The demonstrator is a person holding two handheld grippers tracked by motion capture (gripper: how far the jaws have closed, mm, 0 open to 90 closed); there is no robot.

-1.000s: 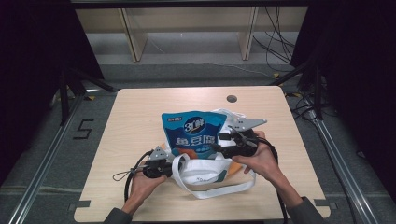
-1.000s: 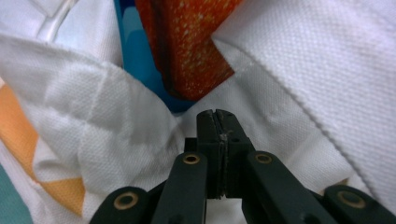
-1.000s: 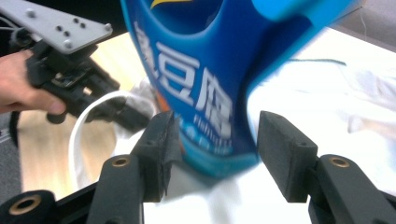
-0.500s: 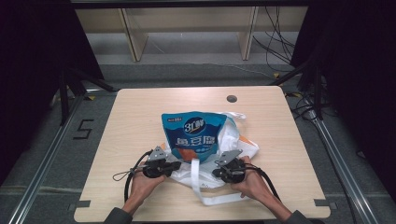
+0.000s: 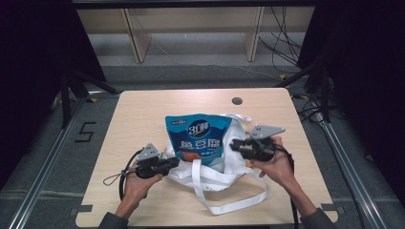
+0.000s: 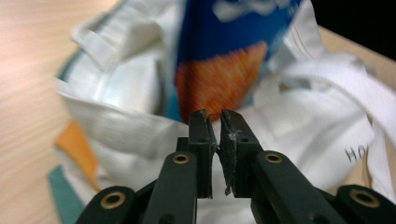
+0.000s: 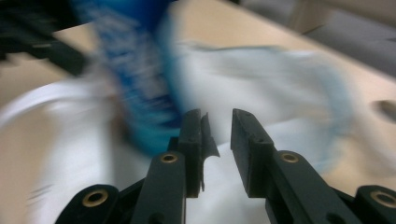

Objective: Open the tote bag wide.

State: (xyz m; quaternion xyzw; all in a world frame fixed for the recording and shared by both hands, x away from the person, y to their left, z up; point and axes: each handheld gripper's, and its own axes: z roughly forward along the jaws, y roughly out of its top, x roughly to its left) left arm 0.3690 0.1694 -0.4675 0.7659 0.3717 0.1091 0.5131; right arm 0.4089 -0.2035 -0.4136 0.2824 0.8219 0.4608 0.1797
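Blue snack pouch (image 5: 200, 138) stands upright in the white tote bag (image 5: 210, 174) mid-table, between both tools: left tool (image 5: 167, 164) pinches the bag's rim, right tool (image 5: 237, 145), released, hovers just beside it.

The left gripper (image 6: 215, 122), its two black jaws nearly closed, pinches the rim of a white cloth bag (image 6: 140, 135). Just beyond the jaw tips, a blue-and-orange packet (image 6: 224, 70) stands inside the bag.
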